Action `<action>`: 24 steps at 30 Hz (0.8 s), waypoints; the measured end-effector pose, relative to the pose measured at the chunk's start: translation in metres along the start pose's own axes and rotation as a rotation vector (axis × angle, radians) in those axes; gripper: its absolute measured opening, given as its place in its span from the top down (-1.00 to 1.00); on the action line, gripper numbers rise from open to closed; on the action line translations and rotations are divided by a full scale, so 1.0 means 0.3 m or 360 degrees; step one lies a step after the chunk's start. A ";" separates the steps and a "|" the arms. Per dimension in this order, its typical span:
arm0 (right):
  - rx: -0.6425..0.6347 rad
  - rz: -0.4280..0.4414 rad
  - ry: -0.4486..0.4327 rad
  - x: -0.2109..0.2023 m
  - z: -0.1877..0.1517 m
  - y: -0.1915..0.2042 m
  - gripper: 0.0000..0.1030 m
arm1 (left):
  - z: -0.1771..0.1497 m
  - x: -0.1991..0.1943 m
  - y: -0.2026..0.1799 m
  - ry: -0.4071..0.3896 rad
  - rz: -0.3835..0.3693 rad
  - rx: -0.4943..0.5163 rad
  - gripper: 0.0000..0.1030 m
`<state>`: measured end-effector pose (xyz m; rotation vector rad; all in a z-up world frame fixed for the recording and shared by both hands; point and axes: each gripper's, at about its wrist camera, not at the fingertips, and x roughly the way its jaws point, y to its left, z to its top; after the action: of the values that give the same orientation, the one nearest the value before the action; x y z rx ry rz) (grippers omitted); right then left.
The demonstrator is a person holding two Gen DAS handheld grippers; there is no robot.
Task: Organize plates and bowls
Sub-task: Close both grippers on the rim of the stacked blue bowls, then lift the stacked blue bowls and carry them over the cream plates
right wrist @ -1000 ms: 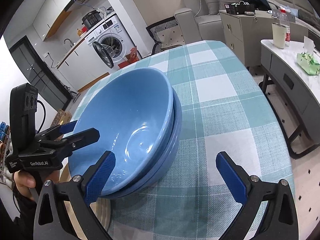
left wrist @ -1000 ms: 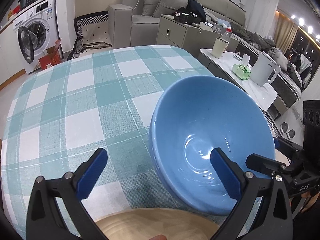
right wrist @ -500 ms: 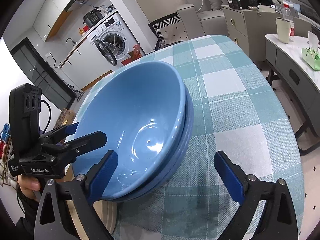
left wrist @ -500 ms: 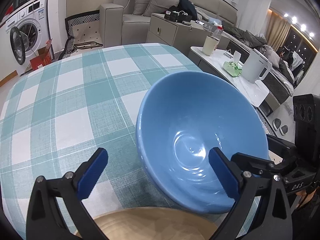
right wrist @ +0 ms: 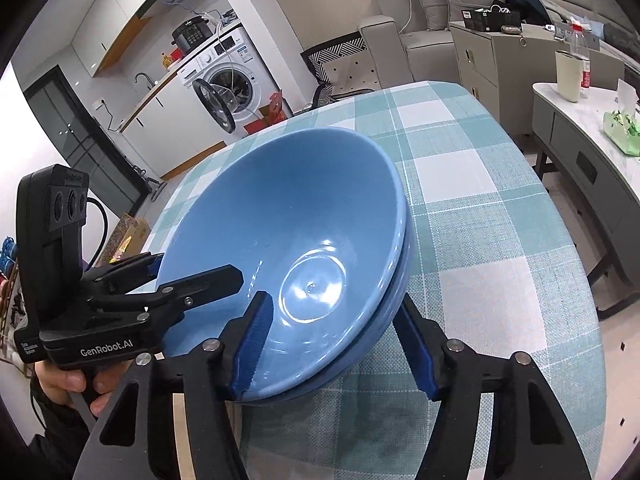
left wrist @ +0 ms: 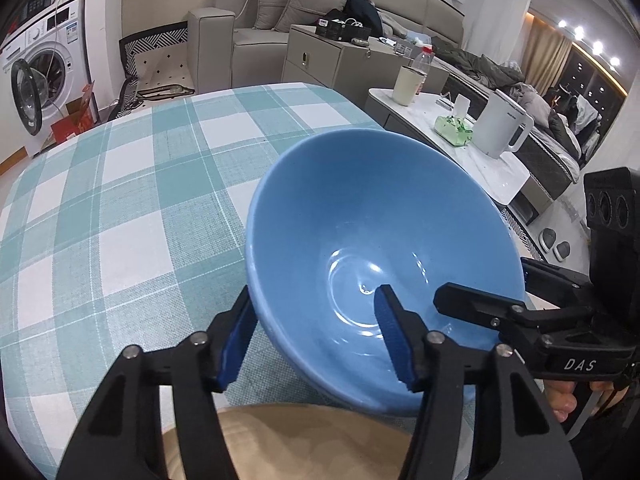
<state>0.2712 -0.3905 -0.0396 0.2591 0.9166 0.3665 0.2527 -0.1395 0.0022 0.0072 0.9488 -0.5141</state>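
Two nested blue bowls (left wrist: 360, 220) (right wrist: 288, 220) sit on the teal plaid tablecloth (left wrist: 120, 200), with the rim of the lower bowl (right wrist: 405, 264) showing under the upper one. My left gripper (left wrist: 315, 292) straddles their near left rim, one finger outside and one inside. Its jaws are closing, and I see no firm press. My right gripper (right wrist: 334, 298) straddles the near right rim the same way, jaws also closing. Each gripper shows in the other's view: the left gripper (right wrist: 196, 268) and the right gripper (left wrist: 482, 280).
A round wooden plate (left wrist: 300, 432) lies at the table's near edge, just under the bowls' front. Beyond the table's right side stands a white side table (left wrist: 492, 168) with a kettle (left wrist: 500, 128). A washing machine (right wrist: 224, 84) and a sofa (left wrist: 280, 20) are farther back.
Both grippers' jaws have narrowed from wide open to close around the bowls' rim, one finger inside and one outside on each. The hands have hardly shifted.
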 end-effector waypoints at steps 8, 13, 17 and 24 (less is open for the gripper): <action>-0.0051 -0.0062 -0.0011 -0.003 -0.004 0.013 -0.21 | -0.001 -0.008 -0.014 -0.0010 0.0061 0.0009 0.04; -0.0057 -0.0079 -0.0020 -0.012 -0.010 0.014 -0.18 | -0.004 -0.014 -0.021 -0.0012 0.0076 0.0024 0.07; -0.0060 -0.0090 -0.0023 -0.021 -0.015 0.017 -0.17 | -0.004 -0.018 -0.025 -0.0012 0.0082 0.0027 0.08; -0.0071 -0.0092 -0.0032 -0.040 -0.021 0.023 -0.17 | -0.003 -0.029 -0.026 -0.0024 0.0098 0.0022 0.08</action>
<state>0.2581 -0.3889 -0.0322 0.1945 0.8930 0.3299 0.2447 -0.1424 0.0102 0.0445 0.9274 -0.4634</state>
